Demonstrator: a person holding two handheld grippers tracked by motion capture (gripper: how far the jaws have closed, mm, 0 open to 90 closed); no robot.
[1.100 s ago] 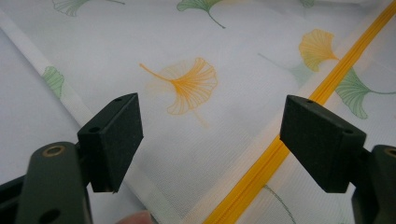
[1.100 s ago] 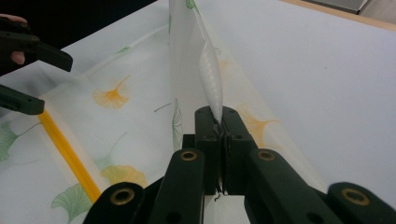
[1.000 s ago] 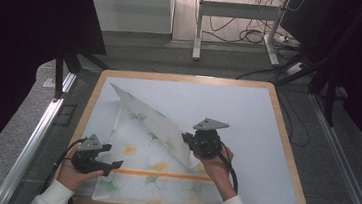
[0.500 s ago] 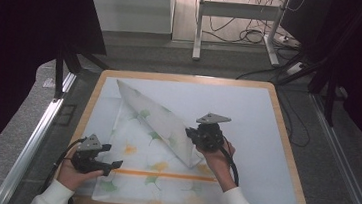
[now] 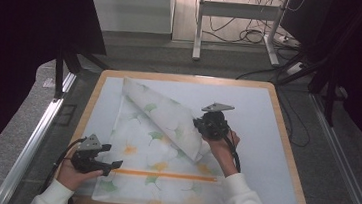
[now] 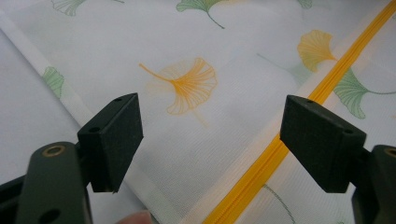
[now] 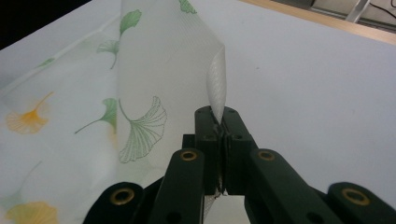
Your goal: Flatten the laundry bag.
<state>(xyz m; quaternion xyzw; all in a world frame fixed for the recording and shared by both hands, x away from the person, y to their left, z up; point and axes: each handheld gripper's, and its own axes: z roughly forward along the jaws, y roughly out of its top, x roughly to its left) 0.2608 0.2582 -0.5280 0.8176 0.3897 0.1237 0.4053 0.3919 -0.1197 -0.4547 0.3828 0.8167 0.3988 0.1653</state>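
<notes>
Ginkgo-print mesh pouch (image 5: 149, 154) lay flat on the pale mat (image 5: 260, 140) of the wood-edged table (image 5: 285, 142), toward the person's left and near side. Its orange zipper (image 5: 167, 175) ran left to right, parallel to the near edge, across the lower part of the fabric.

One corner was lifted: a triangular flap (image 5: 167, 118) was folded diagonally up and over the pouch, its fold line running from the far-left corner down toward the right gripper (image 5: 210, 127). That gripper was closed tight on the flap's edge; in the right gripper view the jaws met with a thin strip of white mesh (image 7: 217, 88) rising from between them. The fabric hung to that gripper's left, bare mat to its right.

Left gripper (image 5: 94, 157) sat low at the pouch's near-left corner, jaws spread wide and holding nothing. In the left gripper view the zipper (image 6: 280, 140) crossed diagonally close to one jaw, with an orange ginkgo leaf (image 6: 187, 86) between the two.

Judgement: any further folding turns on the right gripper, since it holds the free corner; the left is nearer the zipper end and placed to pin it.

Unclear: what lay beneath the flap, whether the zipper was shut, and where its slider sat. A fingertip (image 6: 135, 218) was cut off at the frame's bottom.
</notes>
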